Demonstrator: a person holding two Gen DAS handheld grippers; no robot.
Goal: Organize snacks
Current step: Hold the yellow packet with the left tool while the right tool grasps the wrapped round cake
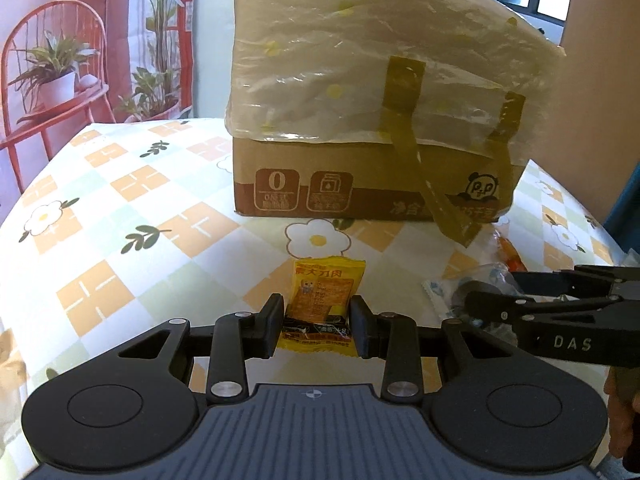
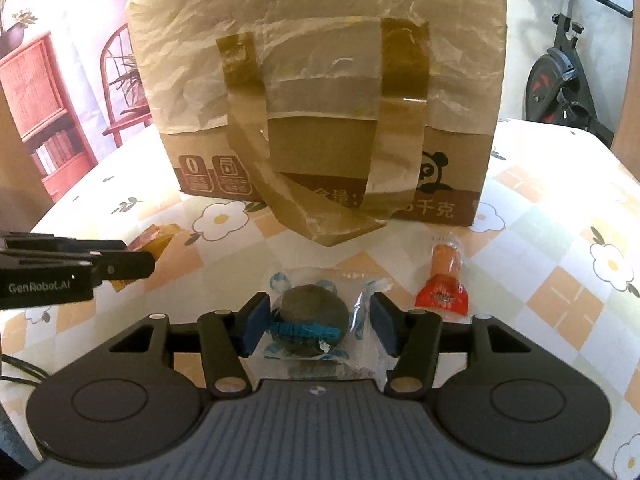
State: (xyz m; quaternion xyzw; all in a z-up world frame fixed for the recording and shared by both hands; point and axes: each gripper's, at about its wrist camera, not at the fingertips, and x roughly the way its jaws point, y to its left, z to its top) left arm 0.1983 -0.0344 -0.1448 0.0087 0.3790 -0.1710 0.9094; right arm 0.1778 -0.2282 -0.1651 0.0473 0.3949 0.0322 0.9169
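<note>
Nearest your left wrist camera, your left gripper point(image 1: 318, 326) has its two black fingers point(image 1: 272, 320) pressed against the sides of a yellow snack packet point(image 1: 320, 304). The packet stands upright between the pads, flat and rectangular, with crimped top and bottom edges, red Chinese lettering across the top, a small cartoon figure on an orange panel, and a dark band near the bottom. It sits just above the tablecloth point(image 1: 120, 208), a checked cloth of orange, pale green and white squares with daisies and leaf sprigs.

On your other side, your right gripper point(image 2: 314, 322) has its blue-padded fingers point(image 2: 256, 320) spread around a round dark snack in a clear wrapper point(image 2: 312, 312) with a blue pattern and a blue crimped seam. The left pad looks to touch the wrapper; the right pad stands just off the loose plastic, so you are not clamped on it. The snack rests on the cloth.

Just right of that, an orange-red sausage-shaped snack point(image 2: 442, 280) lies flat, its narrow end pointing away from you.

Farther back, a cardboard box point(image 2: 208, 160) stands on the table, printed with icons and a panda, lined with crinkled pale plastic held by strips of brown tape point(image 2: 404, 60).
</note>
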